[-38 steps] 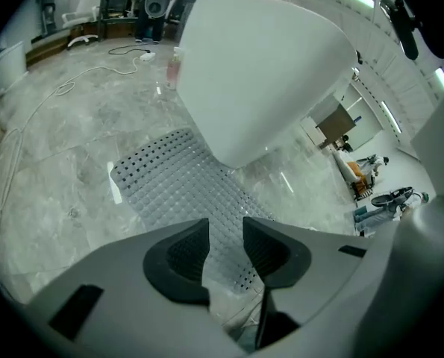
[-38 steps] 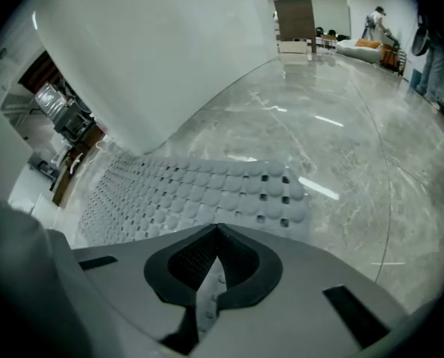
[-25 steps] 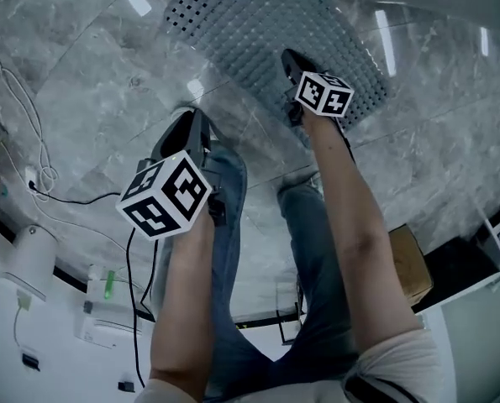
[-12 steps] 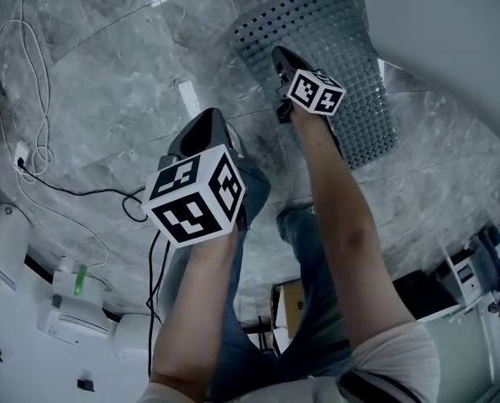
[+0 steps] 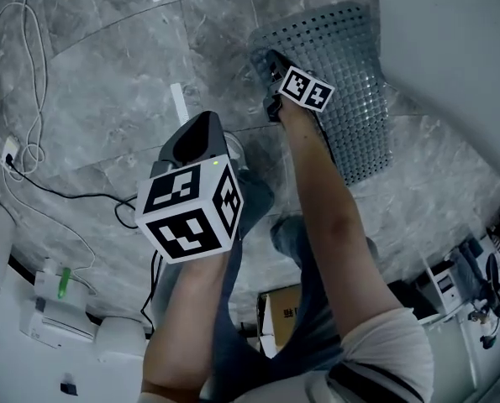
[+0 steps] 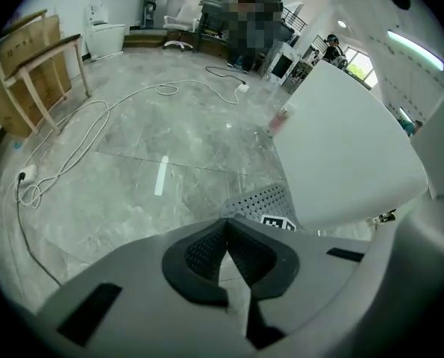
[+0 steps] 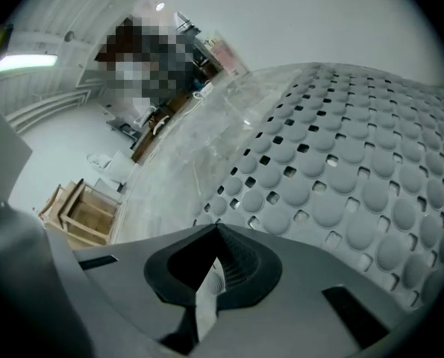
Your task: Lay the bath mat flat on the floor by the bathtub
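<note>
The bath mat (image 5: 350, 91) lies on the floor (image 5: 107, 82), its long side along the white bathtub (image 5: 451, 57). The right gripper (image 7: 216, 230) has its 2 fingers pressed together on the mat's edge farthest from the tub, pinching it. The left gripper (image 6: 225, 224) hangs over bare floor, apart from the mat, its 2 fingers closed with nothing between them.

Left hand-held gripper (image 6: 225, 222), right (image 7: 216, 230) — both closed.
</note>
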### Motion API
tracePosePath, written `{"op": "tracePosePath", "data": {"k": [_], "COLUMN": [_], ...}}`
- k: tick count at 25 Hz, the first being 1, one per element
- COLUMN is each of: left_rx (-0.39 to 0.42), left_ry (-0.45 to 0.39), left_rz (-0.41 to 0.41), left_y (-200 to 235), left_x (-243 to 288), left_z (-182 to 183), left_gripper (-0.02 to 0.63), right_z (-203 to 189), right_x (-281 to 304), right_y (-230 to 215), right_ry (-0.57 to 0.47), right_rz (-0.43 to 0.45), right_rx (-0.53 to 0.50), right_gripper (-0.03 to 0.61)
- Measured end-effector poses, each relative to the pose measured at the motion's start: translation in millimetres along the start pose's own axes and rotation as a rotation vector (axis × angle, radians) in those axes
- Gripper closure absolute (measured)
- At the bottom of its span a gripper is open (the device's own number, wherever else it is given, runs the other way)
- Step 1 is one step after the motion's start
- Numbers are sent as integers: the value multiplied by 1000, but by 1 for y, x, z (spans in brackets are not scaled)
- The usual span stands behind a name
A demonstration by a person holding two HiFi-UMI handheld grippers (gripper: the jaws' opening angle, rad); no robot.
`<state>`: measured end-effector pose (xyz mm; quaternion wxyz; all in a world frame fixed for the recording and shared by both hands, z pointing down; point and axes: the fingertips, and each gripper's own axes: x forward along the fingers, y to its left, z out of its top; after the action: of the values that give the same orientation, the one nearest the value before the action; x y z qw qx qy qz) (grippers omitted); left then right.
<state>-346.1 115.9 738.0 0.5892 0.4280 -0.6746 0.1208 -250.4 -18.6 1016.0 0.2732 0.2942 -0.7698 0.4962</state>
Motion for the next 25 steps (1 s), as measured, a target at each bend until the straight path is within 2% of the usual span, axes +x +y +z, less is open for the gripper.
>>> {"op": "tracePosePath", "data": {"k": [4,7,10,15,17,21,25], "left_rx": [-30,-11,-4,23,28,46,59], "left_ry": [0,0,7,14,12,14,15], "left_rz": [-7,-14,-26,-37,-36,-47,-55], "left_y": [-1,-12,-24,-32,-30,-33,-35], "left_x": [0,1,2,5,5,6,7], "left_z": [1,1,-1,1,5,6,6], "left_gripper": [597,597,597,597,597,597,597], "right_z": [2,17,52,125,146,156,156], "right_x": [1,-8,-22,-40,-41,-32,-30], "right_y": [1,-1,-19,-74,-96,-120,-122], "right_ry": [11,-19,-80,-188,-200,-155,-178], "right_rz": [-48,-49,-74,-150,-196,-279,-310], "right_rx": [-32,-49,-64,-68,-58,-59,-81], "right_gripper": [557,557,557,555,555,554,554]}}
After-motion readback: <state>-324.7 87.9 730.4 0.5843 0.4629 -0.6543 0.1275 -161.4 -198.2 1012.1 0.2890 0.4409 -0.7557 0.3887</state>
